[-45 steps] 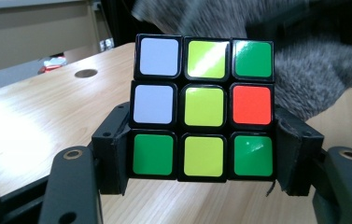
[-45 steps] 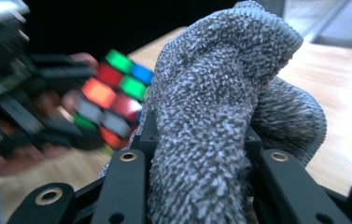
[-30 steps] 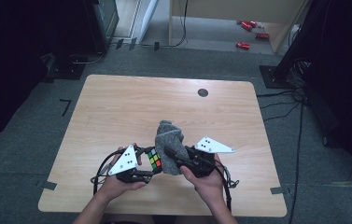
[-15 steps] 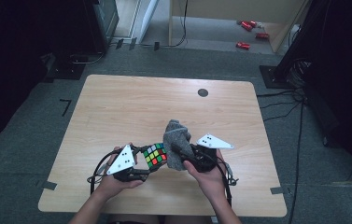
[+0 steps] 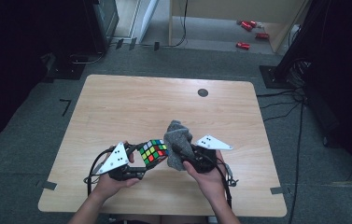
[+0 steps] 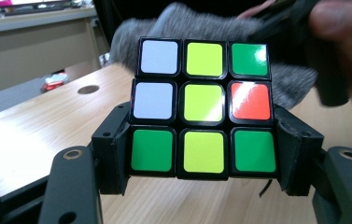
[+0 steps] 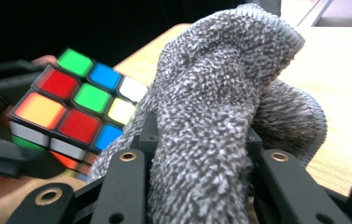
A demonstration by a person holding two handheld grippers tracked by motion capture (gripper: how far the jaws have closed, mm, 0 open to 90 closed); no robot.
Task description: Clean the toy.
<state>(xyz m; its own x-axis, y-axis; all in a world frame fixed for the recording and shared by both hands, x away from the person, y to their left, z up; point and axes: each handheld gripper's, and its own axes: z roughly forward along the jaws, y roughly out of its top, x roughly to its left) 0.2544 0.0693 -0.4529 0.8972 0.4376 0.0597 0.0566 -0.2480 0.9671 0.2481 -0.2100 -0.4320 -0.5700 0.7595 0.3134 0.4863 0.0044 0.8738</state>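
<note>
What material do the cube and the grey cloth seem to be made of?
The cube looks like hard black plastic with glossy coloured stickers; one red square shows glare. The grey cloth seems a soft, looped textile, perhaps microfibre: its surface is fuzzy and matte.

The high view looks down and forward over the light wooden table (image 5: 117, 112); both gripper views sit close, sharing the multicoloured puzzle cube (image 6: 204, 107) and grey fuzzy cloth (image 7: 220, 102)

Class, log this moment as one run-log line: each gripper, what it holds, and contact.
left gripper: shut on cube | right gripper: shut on cloth | cloth against cube, above table
</note>
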